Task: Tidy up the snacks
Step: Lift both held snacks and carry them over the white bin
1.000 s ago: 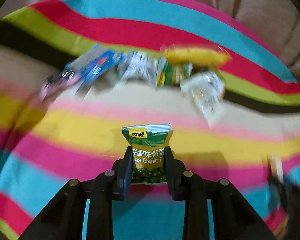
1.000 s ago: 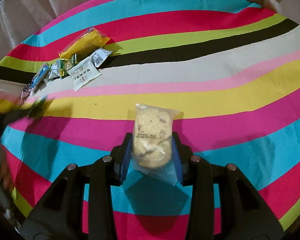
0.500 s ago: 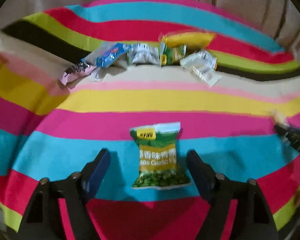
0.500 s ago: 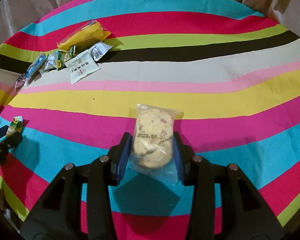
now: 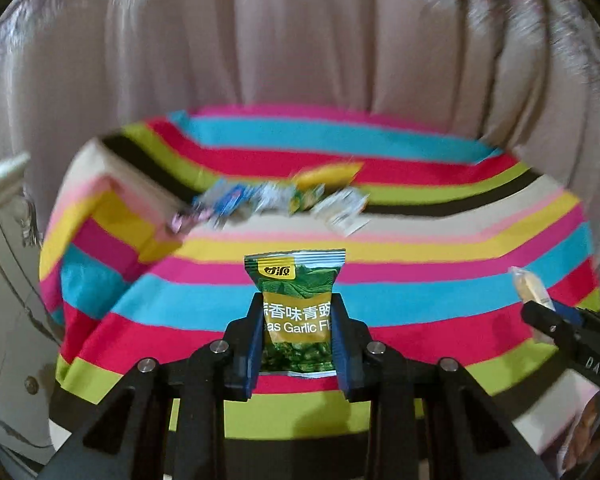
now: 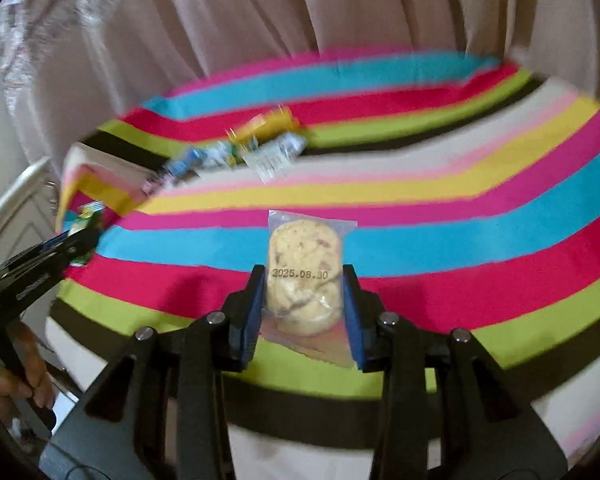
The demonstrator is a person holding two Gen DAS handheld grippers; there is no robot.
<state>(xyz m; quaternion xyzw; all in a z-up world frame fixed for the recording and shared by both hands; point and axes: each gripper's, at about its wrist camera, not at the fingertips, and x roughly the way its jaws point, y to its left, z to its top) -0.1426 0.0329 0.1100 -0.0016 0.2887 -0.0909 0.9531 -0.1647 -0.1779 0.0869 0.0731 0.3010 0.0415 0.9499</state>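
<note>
Both packets lifted clear of the striped cloth, mid-carry.

The green pea packet (image 5: 296, 312) stands upright between the left gripper (image 5: 296, 340) pads, which have just been closing and now clamp its lower half; its top sticks out toward 12 o'clock. The cookie bag (image 6: 304, 276) sits clamped in the right gripper (image 6: 304, 320) the same way. The row of snacks (image 5: 284, 200) lies at 12 o'clock on the striped cloth (image 5: 420, 280), well apart from both. This looks like the carrying step; next, each packet likely needs lowering beside the row before release.
</note>
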